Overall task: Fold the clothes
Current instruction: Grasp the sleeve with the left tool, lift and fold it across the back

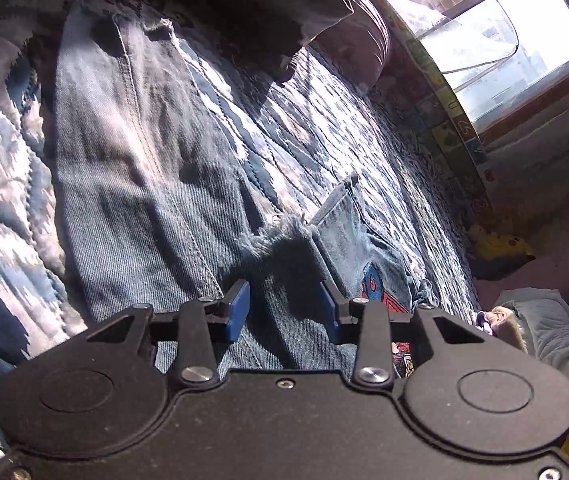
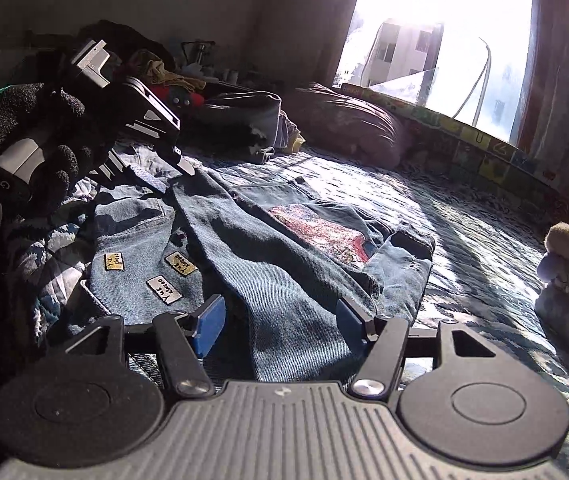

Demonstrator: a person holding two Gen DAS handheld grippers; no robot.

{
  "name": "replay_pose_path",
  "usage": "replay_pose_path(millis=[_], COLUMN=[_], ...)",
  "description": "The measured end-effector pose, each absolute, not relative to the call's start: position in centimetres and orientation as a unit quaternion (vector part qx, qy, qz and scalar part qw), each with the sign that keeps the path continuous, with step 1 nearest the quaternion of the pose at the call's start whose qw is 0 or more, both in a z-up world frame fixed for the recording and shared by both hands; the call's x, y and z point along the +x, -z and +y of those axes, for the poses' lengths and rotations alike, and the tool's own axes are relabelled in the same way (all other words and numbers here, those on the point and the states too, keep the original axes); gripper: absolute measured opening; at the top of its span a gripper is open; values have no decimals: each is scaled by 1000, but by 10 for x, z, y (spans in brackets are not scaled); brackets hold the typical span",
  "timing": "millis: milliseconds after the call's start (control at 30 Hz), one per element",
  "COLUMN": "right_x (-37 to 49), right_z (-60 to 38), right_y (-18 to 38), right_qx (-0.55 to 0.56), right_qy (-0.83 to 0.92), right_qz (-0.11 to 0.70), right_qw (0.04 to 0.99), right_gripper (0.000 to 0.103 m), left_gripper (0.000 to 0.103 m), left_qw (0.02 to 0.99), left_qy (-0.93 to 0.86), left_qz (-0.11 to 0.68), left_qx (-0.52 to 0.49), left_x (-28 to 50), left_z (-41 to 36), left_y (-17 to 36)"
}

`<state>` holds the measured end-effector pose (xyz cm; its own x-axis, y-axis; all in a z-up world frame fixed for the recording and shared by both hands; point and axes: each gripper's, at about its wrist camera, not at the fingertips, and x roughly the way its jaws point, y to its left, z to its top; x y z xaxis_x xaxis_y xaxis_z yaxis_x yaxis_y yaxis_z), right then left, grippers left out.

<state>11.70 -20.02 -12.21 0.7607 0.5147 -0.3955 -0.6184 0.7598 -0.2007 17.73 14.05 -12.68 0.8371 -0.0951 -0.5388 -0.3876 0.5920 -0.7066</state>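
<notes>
Holding both tools low over the bed [image 2: 484, 216], you have one pair of jeans [image 2: 268, 264] spread on the patterned quilt [image 1: 324, 128]. No box or basket shows in either view; the quilt alone carries the clothes.

Your left gripper [image 1: 284, 304] has its blue fingers [image 1: 238, 308] spread apart, and a frayed denim hem [image 1: 280, 240] lies between them and just ahead; I cannot tell whether the pads touch it. Your right gripper [image 2: 280, 320] also stands wide, its two fingers [image 2: 208, 324] straddling a folded leg of the jeans without pinching it.

On the denim you can count three small lettered patches [image 2: 164, 290] to the left of that leg and one large red patch [image 2: 320, 232] beyond it. Farther off, your gloved left hand [image 2: 36, 148] grips the other tool's handle over the waistband end. Past the jeans lie one dark pillow [image 2: 356, 128], a heap of clothes [image 2: 240, 112] and one bright window [image 2: 436, 48].
</notes>
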Motion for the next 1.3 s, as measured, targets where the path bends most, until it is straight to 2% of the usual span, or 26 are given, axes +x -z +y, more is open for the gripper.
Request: replay_pose_path(millis=[167,200,233,267,300,500,833,900,967,1033,1067,1133,1300], right_x=[120,120,118,117,116,111,105,106,109,113,115,120,129], right_z=[-207,-207,-207,-207,-208,-217,-221,-222,-222,-226,-228,-237,-257], right_y=[126,127,128,128,128,130,138,140,142,143,143,141,143], right_qx=[-150,-150,-151,-153,-153,-151,-169,-171,-171,-153,-142,-105,-6], right_qy=[-310,-313,-315,-317,-318,-320,-319,-316,-312,-315,-316,-319,-319], right_qz=[179,184,185,186,185,187,188,193,201,212,219,236,270], right_qw=[922,920,919,918,917,916,913,913,913,912,912,912,908], right_gripper=[68,68,68,68,68,69,66,59,41,32,22,15,12], left_gripper=[35,30,13,4,0,0,0,0,0,0,0,0,0], left_qw=[850,850,849,850,855,887,904,908,910,907,908,911,916], left_qy=[-84,-83,-84,-83,-77,-38,20,26,26,29,30,34,59], left_qz=[267,266,266,266,260,227,212,217,225,235,239,250,282], left_qx=[-446,-447,-448,-446,-442,-399,-370,-358,-349,-348,-343,-326,-281], left_x=[181,184,185,185,183,185,248,265,279,293,301,316,356], left_z=[136,136,136,136,134,109,55,42,28,17,11,-2,-32], left_y=[135,136,137,136,131,82,24,20,20,24,26,30,45])
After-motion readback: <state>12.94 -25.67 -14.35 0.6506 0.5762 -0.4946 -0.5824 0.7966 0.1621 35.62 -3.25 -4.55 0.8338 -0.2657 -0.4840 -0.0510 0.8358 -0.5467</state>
